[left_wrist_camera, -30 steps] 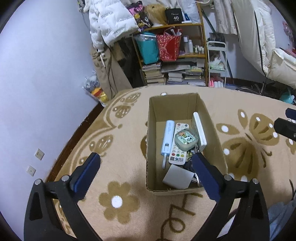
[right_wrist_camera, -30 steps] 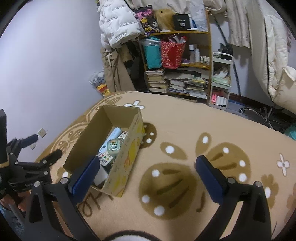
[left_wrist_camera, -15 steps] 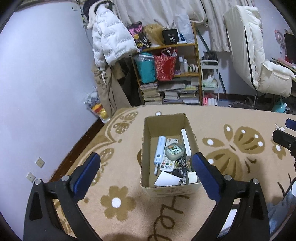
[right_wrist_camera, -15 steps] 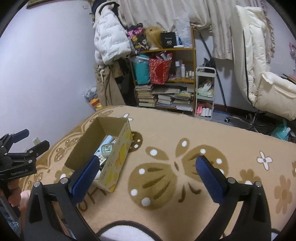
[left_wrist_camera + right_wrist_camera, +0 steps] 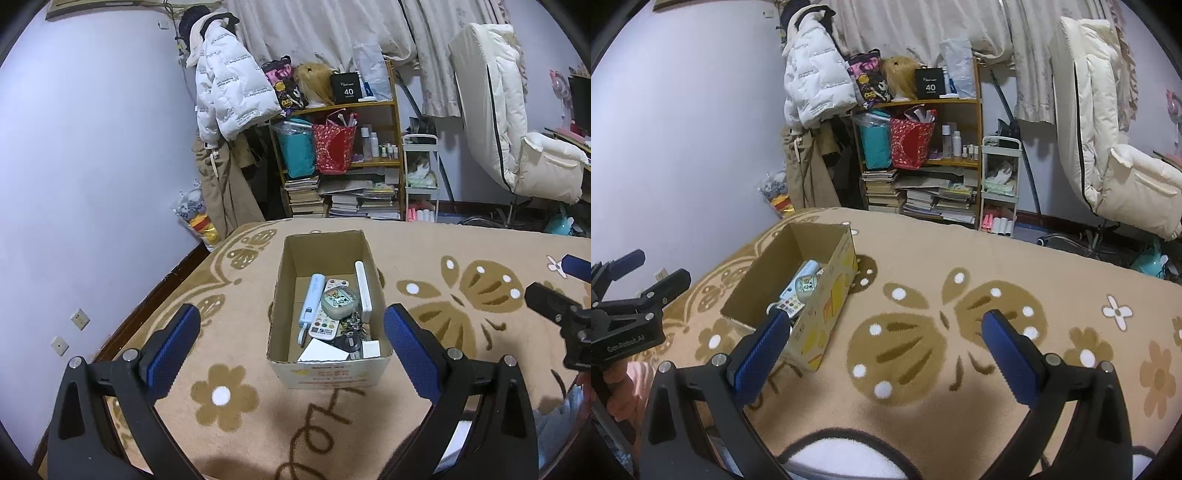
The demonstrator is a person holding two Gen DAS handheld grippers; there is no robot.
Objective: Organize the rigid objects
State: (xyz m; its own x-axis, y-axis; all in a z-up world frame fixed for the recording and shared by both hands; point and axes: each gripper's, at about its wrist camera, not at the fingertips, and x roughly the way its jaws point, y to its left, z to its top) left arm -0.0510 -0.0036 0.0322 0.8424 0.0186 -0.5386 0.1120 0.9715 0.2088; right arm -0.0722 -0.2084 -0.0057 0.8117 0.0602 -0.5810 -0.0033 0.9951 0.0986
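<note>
On the patterned beige blanket (image 5: 443,376), both empty grippers, left gripper (image 5: 291,332) and right gripper (image 5: 886,339), are hovering wide open near the packed cardboard box (image 5: 328,373), risking tipping it if bumped.

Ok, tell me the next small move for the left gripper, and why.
Probably lower the left gripper toward the box. Its jaws are open and empty, the box sits centred ahead of it, and the remote and other items lie loose inside, none gripped.

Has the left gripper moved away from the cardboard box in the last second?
Yes. The left gripper has backed up and away: the cardboard box looks smaller, with more bookshelf visible.
</note>
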